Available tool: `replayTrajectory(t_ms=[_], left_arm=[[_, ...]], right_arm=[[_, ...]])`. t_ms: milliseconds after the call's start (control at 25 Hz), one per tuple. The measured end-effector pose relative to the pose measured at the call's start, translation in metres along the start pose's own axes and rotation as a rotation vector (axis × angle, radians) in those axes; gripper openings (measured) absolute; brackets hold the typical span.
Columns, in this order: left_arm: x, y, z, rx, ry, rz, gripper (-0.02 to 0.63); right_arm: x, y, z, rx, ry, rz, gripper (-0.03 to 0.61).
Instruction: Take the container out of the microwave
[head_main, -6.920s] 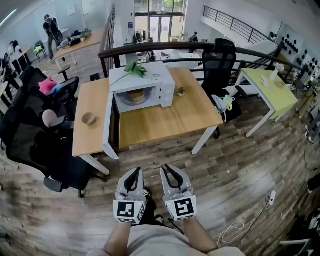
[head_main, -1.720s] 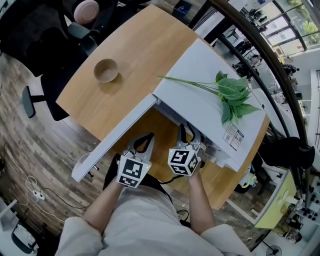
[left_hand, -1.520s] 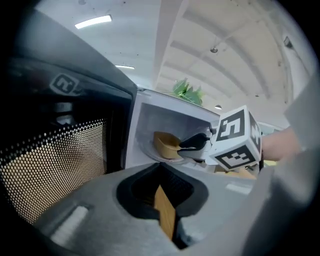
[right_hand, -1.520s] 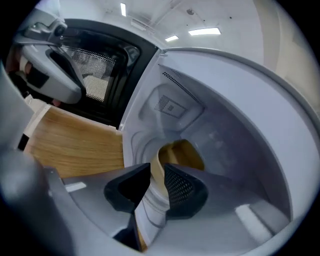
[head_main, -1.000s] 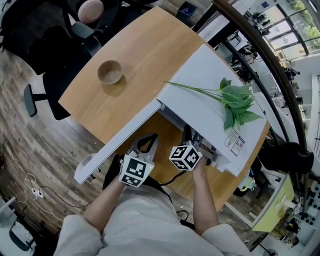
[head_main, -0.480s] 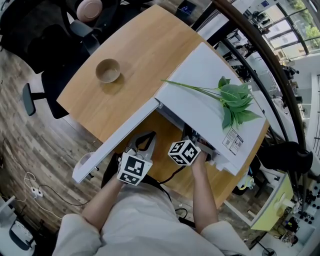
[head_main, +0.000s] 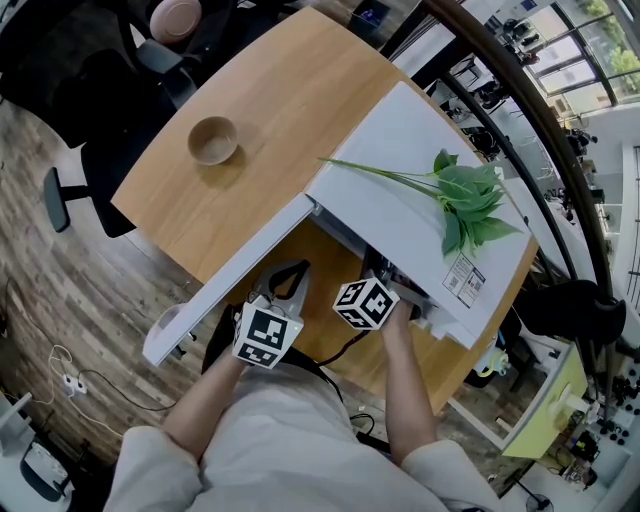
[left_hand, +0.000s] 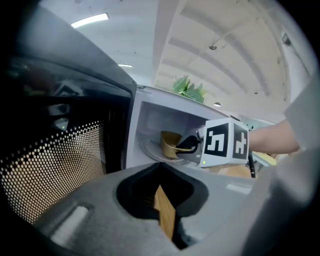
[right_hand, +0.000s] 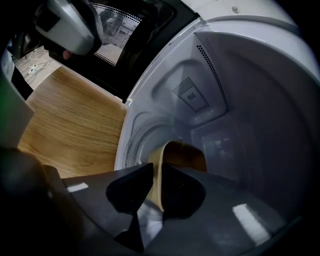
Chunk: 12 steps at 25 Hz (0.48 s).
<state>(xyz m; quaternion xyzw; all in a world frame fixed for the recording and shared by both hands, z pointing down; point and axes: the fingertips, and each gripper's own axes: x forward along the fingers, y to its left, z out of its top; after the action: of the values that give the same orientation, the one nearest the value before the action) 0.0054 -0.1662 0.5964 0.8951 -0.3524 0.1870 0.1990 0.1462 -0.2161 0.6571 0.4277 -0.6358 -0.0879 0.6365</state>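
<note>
The white microwave (head_main: 400, 190) stands on the wooden table with its door (head_main: 230, 280) swung open to the left. A tan bowl-shaped container (right_hand: 186, 156) sits on the turntable inside. My right gripper (right_hand: 157, 172) reaches into the cavity; its jaws have just been closing, and they now pinch the container's near wall, one finger inside and one outside. The left gripper view shows this grip on the container (left_hand: 169, 144) from the side. In the head view only the right marker cube (head_main: 365, 303) shows. My left gripper (head_main: 284, 272) hangs shut and empty before the open door.
A green leafy sprig (head_main: 460, 195) lies on top of the microwave. A small tan bowl (head_main: 212, 140) sits on the table to the left. The open door's mesh window (left_hand: 55, 165) is close on the left gripper's left. Office chairs stand beyond the table.
The right gripper's marker cube has rolled slightly at the microwave mouth. The left gripper has stayed where it was.
</note>
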Motion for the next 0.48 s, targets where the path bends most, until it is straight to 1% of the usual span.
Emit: replayTrajectory(t_ms=[480], left_arm=[[-0.0023,-0.0016,-0.0023,0.004,0.002,0.005,0.003]], right_arm=[[-0.0058,0.0060,0.0005,0.024,-0.014,0.028,0.057]])
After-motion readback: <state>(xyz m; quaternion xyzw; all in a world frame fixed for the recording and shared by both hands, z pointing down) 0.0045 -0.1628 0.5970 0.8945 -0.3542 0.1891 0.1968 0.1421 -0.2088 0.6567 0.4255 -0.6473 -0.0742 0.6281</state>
